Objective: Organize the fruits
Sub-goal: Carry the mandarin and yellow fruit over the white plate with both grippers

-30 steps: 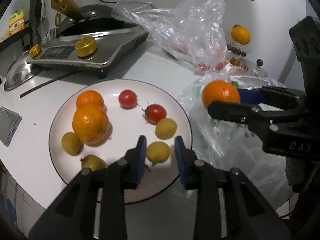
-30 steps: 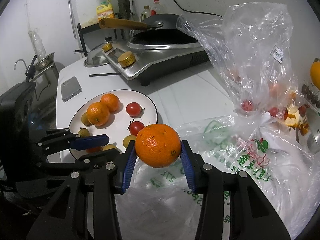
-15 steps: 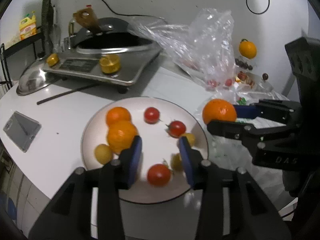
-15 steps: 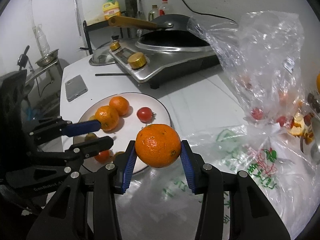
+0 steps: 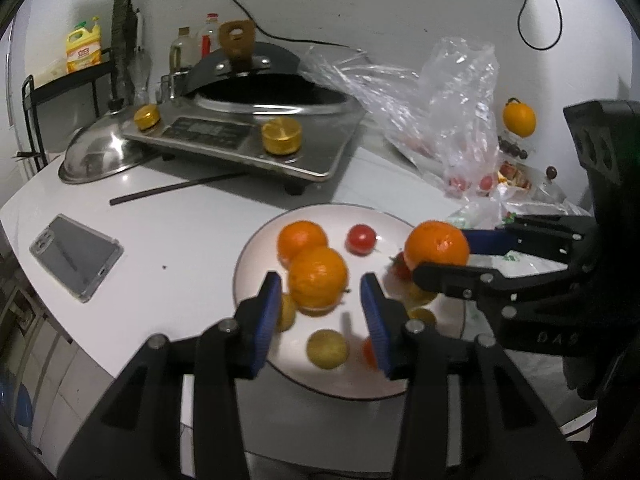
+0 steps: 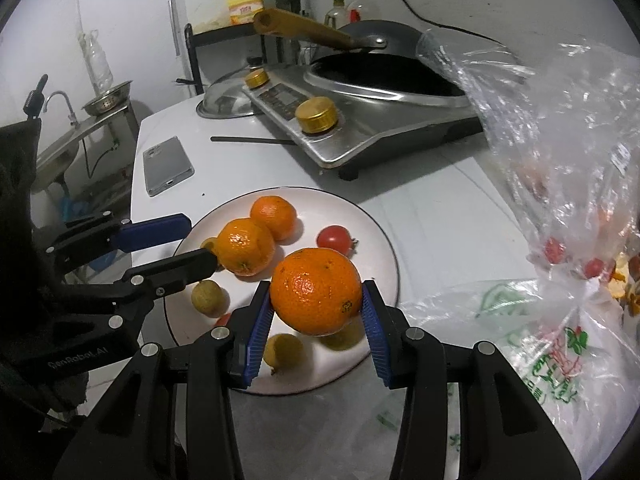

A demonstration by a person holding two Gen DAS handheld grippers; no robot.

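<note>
A white plate [image 5: 250, 280] [image 6: 360, 216] holds two oranges [image 5: 318, 276] [image 6: 245, 252], a red tomato [image 5: 361, 239] [image 6: 335, 239] and several small yellow fruits [image 5: 327, 348] [image 6: 206, 298]. A second, blurred small tomato [image 5: 369, 350] lies near the plate's front rim. My left gripper [image 5: 320, 284] [image 6: 200, 240] hovers open above the plate's left side, nothing between its pads. My right gripper [image 6: 317, 292] [image 5: 438, 254] is shut on a large orange [image 6: 316, 290] [image 5: 436, 242], held in the air over the plate's right part.
An induction cooker with a wok [image 5: 240, 136] stands behind the plate, a steel lid [image 5: 100, 156] and a black chopstick [image 5: 176, 188] beside it. A phone [image 5: 76, 256] lies left. Plastic bags [image 5: 440, 112] [image 6: 520, 340] crowd the right. The table edge runs close at front left.
My left gripper's jaws widened and it drew back to the left; a small tomato appeared at the plate's front. The right gripper carried its orange left, over the plate.
</note>
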